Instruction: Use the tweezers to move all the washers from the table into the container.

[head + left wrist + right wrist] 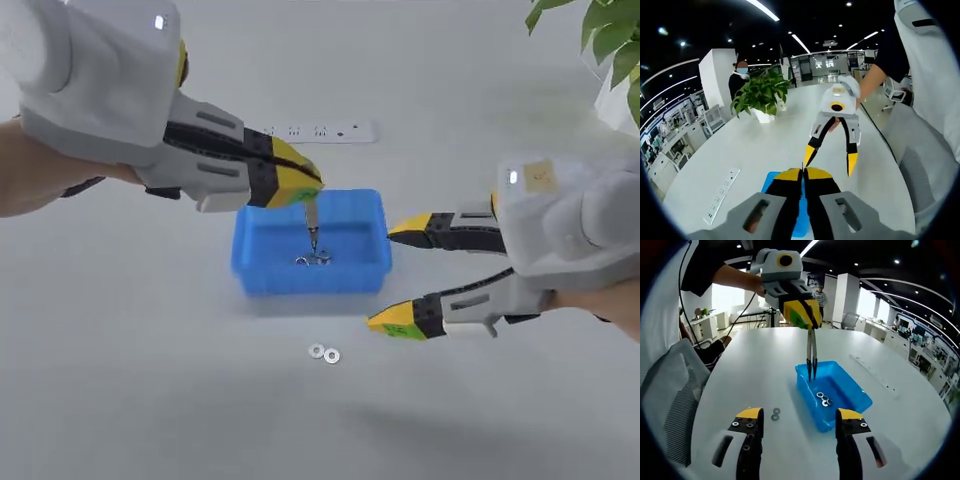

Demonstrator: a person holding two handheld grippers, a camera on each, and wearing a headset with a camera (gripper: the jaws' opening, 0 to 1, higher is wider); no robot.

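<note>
Closest to us, the bulky white-and-grey left gripper (pixel 303 186) reaches in from the upper left of the head view. Its yellow-tipped black fingers (pixel 285 172) are pressed together on a pair of slim metal tweezers (pixel 312 226). The tweezers hang nearly upright, tips down, inside the blue rectangular plastic container (pixel 256 255) at the middle of the pale grey counter (pixel 140 390). Several small round silver washers (pixel 316 260) lie clustered on the container's floor, just beside the tweezer tips; we cannot tell whether the tips pinch one.

Two more washers (pixel 324 353) lie side by side on the counter in front of the container, near its front wall but apart from it.

At right, the right gripper (pixel 402 275) hovers just beside the container's right end. Its fingers (pixel 412 228) are spread wide with nothing between them.

In the right gripper view we see the same: the left gripper (pixel 808 323) above, the tweezers (pixel 811 357) dropping into the container (pixel 846 388), washers inside (pixel 823 399), and the pair (pixel 775 414) on the counter (pixel 760 365).

A white power strip (pixel 322 130) lies beyond the container, and a green leafy plant (pixel 605 40) stands at the far right.
</note>
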